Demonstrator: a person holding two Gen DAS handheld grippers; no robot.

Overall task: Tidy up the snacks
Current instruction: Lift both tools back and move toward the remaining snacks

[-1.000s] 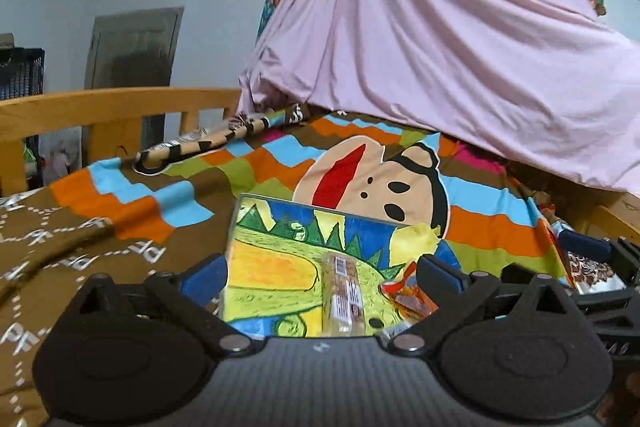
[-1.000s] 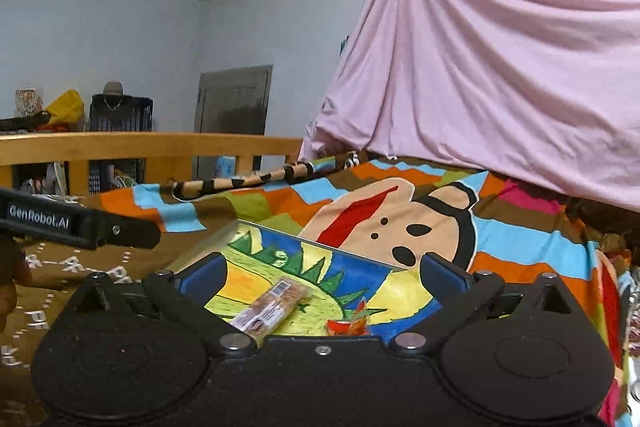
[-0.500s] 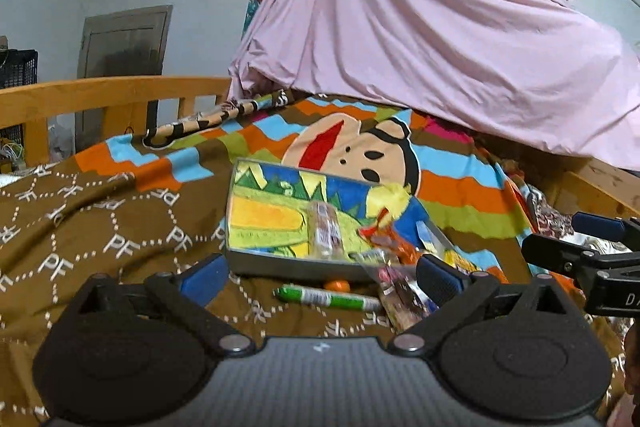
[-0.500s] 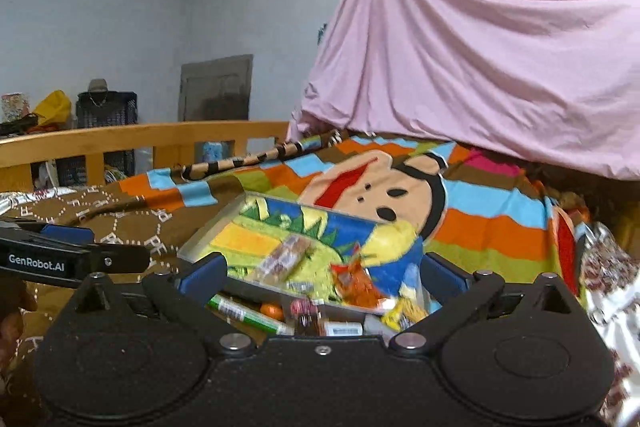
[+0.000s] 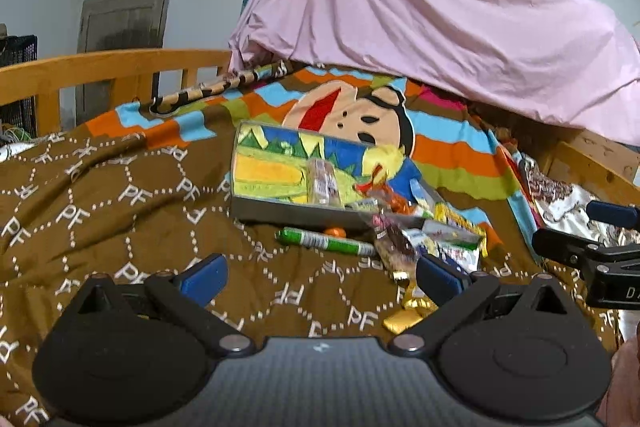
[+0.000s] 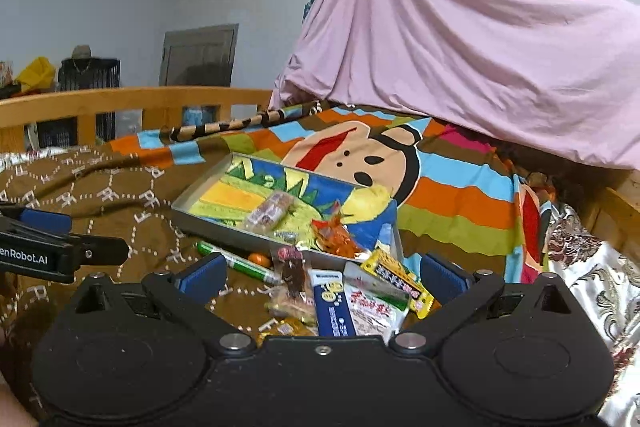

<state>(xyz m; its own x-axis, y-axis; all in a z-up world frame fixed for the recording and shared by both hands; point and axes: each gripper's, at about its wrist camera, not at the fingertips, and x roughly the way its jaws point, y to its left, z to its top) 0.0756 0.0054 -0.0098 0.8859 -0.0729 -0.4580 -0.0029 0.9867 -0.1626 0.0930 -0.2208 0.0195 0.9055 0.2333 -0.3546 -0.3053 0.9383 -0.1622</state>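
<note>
- The left gripper (image 5: 318, 277), black with blue pads, hovers over the brown quilted bedspread (image 5: 100, 211) with its jaws spread wide and nothing between them.
- The right gripper (image 6: 320, 277), of the same build, also stands wide open and empty, low over the nearer snacks.
- A shallow rectangular tin tray with a bright painted landscape inside (image 6: 224, 187) lies on the bed, at 12 o'clock from both grippers.
- Inside the tray lie a clear-wrapped oblong snack bar (image 6: 269, 211) near the middle and a crinkled orange-red wrapper (image 6: 334, 235) toward its 4 o'clock corner.
- A long green and white tube-shaped packet (image 5: 326, 241) lies on the bedspread just beside the tray's near wall, with a small orange round thing (image 5: 335, 232) touching it at the wall.
- A loose heap of packets sits at the tray's near right corner: a blue and white packet (image 6: 333, 303), a white and green pouch (image 6: 374, 305), a yellow packet with dark lettering (image 6: 396, 277) and a dark reddish clear-wrapped snack (image 6: 294, 269).
- Small gold-foil pieces (image 5: 404, 319) lie at 5 o'clock from the heap in the left wrist view.
- A striped blanket with a cartoon face (image 6: 360, 155) lies beyond the tray, under a draped pink sheet (image 6: 460, 39).
</note>
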